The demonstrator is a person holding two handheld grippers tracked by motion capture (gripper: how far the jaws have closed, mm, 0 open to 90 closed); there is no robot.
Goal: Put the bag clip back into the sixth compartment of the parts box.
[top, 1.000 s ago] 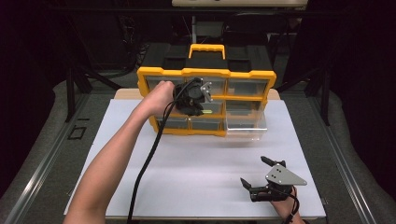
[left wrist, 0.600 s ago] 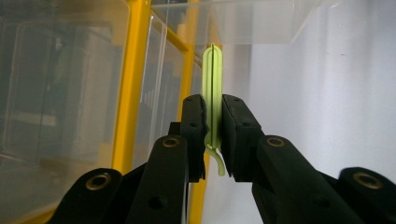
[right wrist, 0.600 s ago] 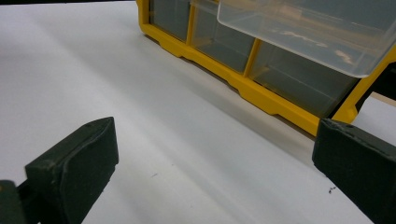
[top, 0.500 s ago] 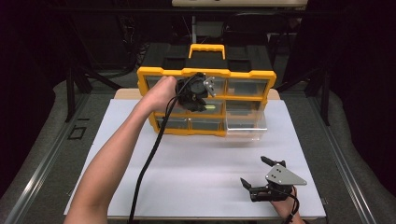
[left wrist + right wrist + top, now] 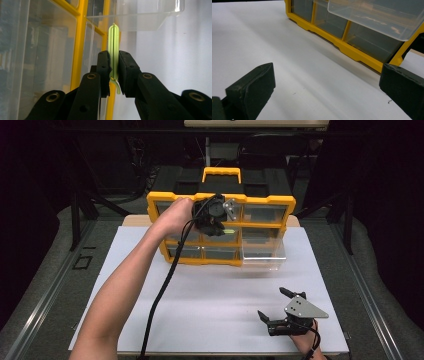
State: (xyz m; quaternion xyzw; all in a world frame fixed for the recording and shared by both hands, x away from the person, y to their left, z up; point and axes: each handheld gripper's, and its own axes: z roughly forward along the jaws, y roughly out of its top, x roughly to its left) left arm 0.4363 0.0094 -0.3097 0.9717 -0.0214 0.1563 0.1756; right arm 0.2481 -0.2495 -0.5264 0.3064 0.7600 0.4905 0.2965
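High view: the left tool [image 5: 220, 227] is up against the front of the yellow drawer cabinet [image 5: 265, 200], pinching a thin green clip [image 5: 114, 42] tight between its jaws. One clear drawer [image 5: 262, 252] juts out at the cabinet's lower right. Right of that, well in front of the cabinet, the right tool [image 5: 274, 307] sits on the white tabletop [image 5: 215, 295], jaws spread wide.

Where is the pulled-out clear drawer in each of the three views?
High view: clear drawer sticks out at the yellow cabinet's lower right.
Left gripper view: top right.
Right gripper view: top right.
Shared landmark: the cabinet's yellow frame.
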